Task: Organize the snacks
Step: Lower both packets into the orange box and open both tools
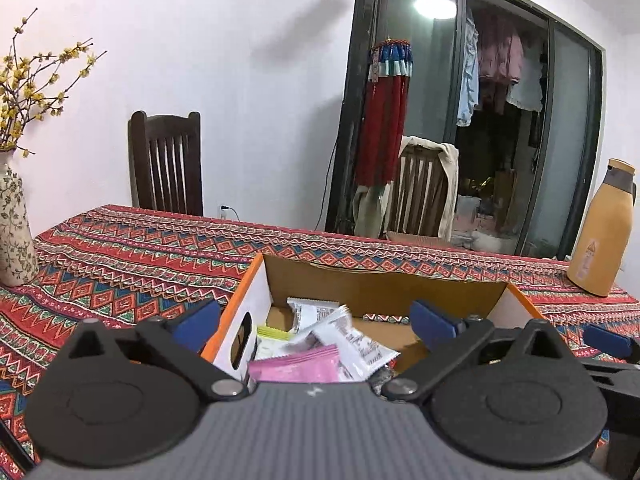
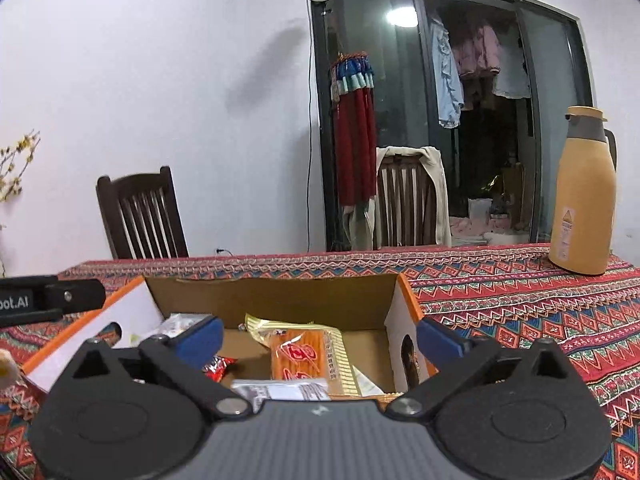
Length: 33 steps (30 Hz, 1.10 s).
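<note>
Patterned red cloth (image 2: pixel 520 300) covers the table under both my hands, with a white wall and a dark glass door behind.

My left gripper (image 1: pixel 316 322) stands spread wide with nothing between its blue pads, hanging over the near left part of the cardboard box (image 1: pixel 380 280). Just ahead of it at 12 o'clock lie a pink packet (image 1: pixel 296 366) and white printed packets (image 1: pixel 352 340), piled loosely against the box's left wall. My right gripper (image 2: pixel 320 338) is likewise fully spread and empty, poised over the box's right part. Straight ahead at 12 o'clock lies an orange-and-gold wrapped snack (image 2: pixel 304 356), with a small red-wrapped sweet (image 2: pixel 216 366) at 10 o'clock and a grey-white packet (image 2: pixel 280 390) nearest me.

Farther out, a tan thermos jug (image 2: pixel 584 196) stands at 2 o'clock on the cloth, well apart from the box; a flowered vase (image 1: pixel 14 220) stands at 9 o'clock in the left view.

These snacks look light, I judge, in thin crinkly film that is soft and slippery. I would take each across its short width near the middle, or by a sealed end seam, and pinch gently so the contents do not crush.
</note>
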### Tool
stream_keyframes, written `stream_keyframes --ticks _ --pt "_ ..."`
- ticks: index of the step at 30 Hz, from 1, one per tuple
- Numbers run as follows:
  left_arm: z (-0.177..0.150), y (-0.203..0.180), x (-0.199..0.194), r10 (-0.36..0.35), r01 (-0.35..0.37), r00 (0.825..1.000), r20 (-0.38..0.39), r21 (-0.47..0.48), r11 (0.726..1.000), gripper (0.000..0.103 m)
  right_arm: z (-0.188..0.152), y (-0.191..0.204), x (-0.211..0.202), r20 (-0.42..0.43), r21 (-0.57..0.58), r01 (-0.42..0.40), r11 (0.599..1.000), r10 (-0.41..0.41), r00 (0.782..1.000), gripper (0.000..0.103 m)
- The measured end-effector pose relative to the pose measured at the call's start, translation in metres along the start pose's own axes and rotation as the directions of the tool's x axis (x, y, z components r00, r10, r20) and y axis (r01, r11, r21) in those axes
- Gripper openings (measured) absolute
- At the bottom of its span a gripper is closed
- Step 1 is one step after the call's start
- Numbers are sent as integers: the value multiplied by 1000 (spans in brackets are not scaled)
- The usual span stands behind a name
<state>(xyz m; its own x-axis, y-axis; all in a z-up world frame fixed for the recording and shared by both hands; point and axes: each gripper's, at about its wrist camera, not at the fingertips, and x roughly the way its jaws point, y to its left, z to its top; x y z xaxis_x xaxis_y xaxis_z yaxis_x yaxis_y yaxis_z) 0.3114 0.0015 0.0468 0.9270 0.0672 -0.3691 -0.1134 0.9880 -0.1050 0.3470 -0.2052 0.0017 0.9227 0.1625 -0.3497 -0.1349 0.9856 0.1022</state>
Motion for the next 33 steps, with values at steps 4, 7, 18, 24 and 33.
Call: stream_keyframes --ticks 4,7,18,24,33 --pt "1 1 2 11 -11 1000 -5 -10 1000 103 0 -2 -5 12 4 1 1000 -1 1000 103" --pt "1 1 0 9 -9 1000 -2 -14 1000 103 1 -1 -5 17 1 0 1000 0 1000 103" --pt "9 -3 -8 -1 1 1000 9 -21 1000 103 12 2 -15 32 -19 17 1000 -16 999 103" --pt "21 -2 -27 -3 4 999 32 -29 1000 103 23 4 -39 66 -30 11 1000 -9 998 103" --pt "19 -3 -69 -17 17 999 49 -3 1000 103 15 3 -81 65 -56 -2 998 5 998 103"
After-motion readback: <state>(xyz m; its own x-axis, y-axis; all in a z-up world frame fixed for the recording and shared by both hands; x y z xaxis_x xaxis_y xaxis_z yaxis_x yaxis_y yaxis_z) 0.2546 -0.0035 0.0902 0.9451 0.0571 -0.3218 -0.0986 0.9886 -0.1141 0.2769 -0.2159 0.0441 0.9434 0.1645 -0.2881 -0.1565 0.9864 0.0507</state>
